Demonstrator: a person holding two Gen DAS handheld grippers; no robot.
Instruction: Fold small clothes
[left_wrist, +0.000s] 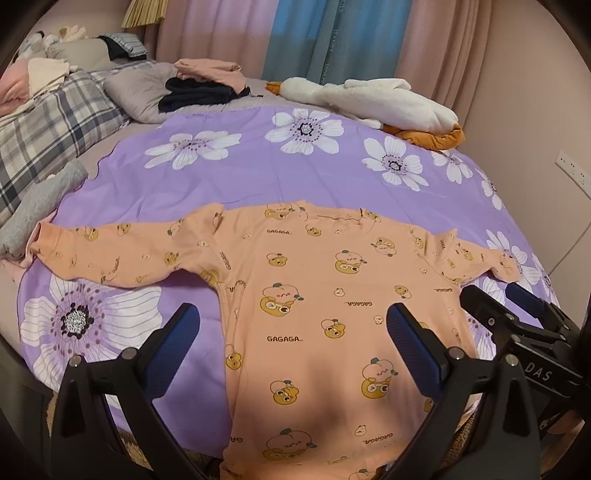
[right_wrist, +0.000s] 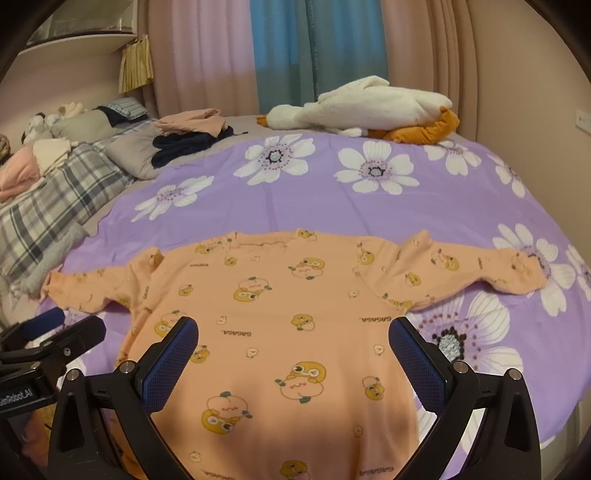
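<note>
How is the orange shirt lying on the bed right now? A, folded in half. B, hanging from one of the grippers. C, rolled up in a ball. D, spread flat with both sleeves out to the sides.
D: the orange shirt lies flat on the purple flowered sheet, one sleeve stretched out to each side, and neither the left gripper nor the right gripper holds it.

Orange printed shirt (left_wrist: 314, 295) spread flat on purple floral sheet (left_wrist: 258, 173), left tongs (left_wrist: 291, 328) wide apart above it

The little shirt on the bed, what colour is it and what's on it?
The shirt is peach-orange with yellow cartoon characters and "GAGAGA" lettering, clearest in the right wrist view.
</note>
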